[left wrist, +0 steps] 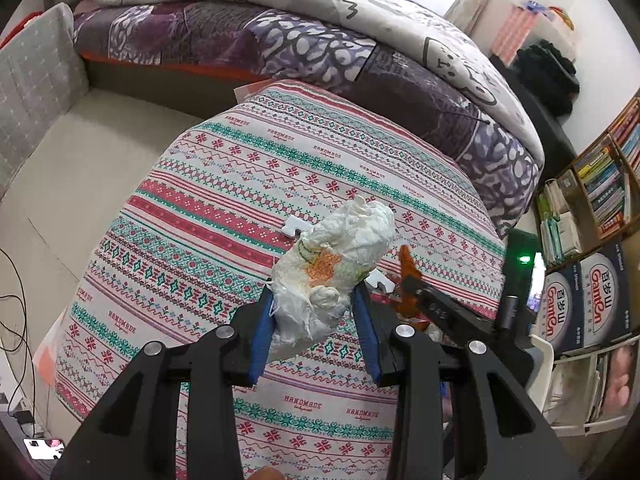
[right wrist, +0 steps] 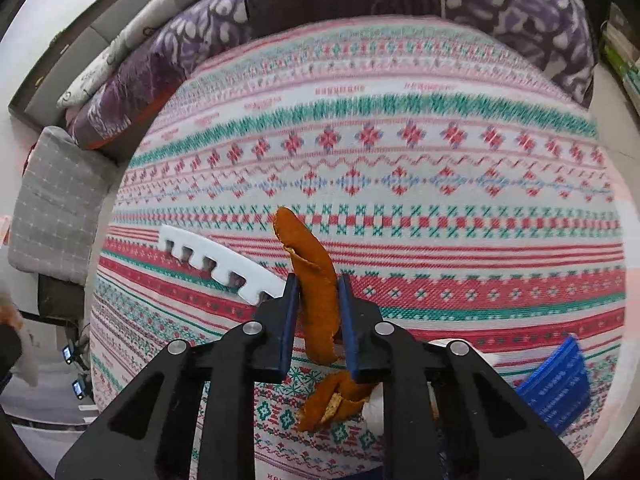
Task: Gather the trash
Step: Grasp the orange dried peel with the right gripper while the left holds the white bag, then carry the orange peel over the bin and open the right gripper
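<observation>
Left tool (left wrist: 314,300) is gripping a crumpled white plastic wad (left wrist: 334,268), the blue pads (left wrist: 262,332) pressing on its lower half; the wad is showing an orange-and-green printed patch and is sticking up and forward past the fingertips, held above the patterned cloth (left wrist: 224,184) that is covering the surface. Right tool (right wrist: 319,296) is clamping a long strip of orange peel (right wrist: 314,276) between its own blue pads (right wrist: 289,320); the strip is standing roughly upright, its curled tip reaching beyond the fingertips and its lower end hanging below the jaws. A second piece of orange peel (right wrist: 332,400) is lying on the cloth just under the right tool, next to something white that is mostly hidden behind the tool's frame. A white notched foam strip (right wrist: 216,262) is lying flat on the cloth to the left of the right tool, one end running in behind its left finger; in the left view its ends are poking out on both sides of the wad. A blue ridged object (right wrist: 556,384) is sitting near the cloth's right edge. In the left view the right tool (left wrist: 412,280) is appearing beside the wad with the peel in its grip. A bed with a purple quilt (left wrist: 304,52) is lying beyond the surface, and a bookshelf (left wrist: 600,184) is standing at right.
</observation>
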{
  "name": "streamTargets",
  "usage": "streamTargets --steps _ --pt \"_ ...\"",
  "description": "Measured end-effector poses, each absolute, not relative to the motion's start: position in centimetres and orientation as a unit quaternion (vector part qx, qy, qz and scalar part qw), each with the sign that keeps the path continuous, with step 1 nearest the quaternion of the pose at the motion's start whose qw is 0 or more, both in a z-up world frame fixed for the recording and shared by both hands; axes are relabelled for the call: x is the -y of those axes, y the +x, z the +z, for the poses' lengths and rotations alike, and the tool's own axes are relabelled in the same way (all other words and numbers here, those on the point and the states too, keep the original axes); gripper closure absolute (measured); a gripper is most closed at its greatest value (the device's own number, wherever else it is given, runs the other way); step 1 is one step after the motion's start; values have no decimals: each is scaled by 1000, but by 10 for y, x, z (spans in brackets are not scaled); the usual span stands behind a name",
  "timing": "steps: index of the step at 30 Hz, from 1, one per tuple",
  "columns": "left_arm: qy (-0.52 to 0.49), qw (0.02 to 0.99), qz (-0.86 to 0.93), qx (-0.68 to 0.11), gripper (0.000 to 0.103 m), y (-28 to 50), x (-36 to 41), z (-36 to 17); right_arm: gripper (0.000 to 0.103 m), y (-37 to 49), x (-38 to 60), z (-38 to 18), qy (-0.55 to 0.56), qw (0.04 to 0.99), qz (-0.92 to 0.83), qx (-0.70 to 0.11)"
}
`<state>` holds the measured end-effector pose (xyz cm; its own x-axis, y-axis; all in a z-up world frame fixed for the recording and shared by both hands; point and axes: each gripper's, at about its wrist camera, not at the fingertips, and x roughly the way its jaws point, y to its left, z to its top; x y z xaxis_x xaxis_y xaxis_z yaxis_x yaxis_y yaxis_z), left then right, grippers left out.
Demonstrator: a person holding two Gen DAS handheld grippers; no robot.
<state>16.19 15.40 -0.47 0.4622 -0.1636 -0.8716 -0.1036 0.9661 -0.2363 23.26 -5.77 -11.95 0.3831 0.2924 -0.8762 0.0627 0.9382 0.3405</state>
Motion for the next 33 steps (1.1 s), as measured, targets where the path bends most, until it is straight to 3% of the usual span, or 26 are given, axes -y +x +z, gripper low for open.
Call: streamTargets --steps 13,33 --pt "-98 851 -27 -516 66 156 -132 -5 84 195 82 -65 175 845 56 -503" --pt "-46 850 -62 -521 66 142 -70 -19 84 122 184 -48 255 847 1 -466"
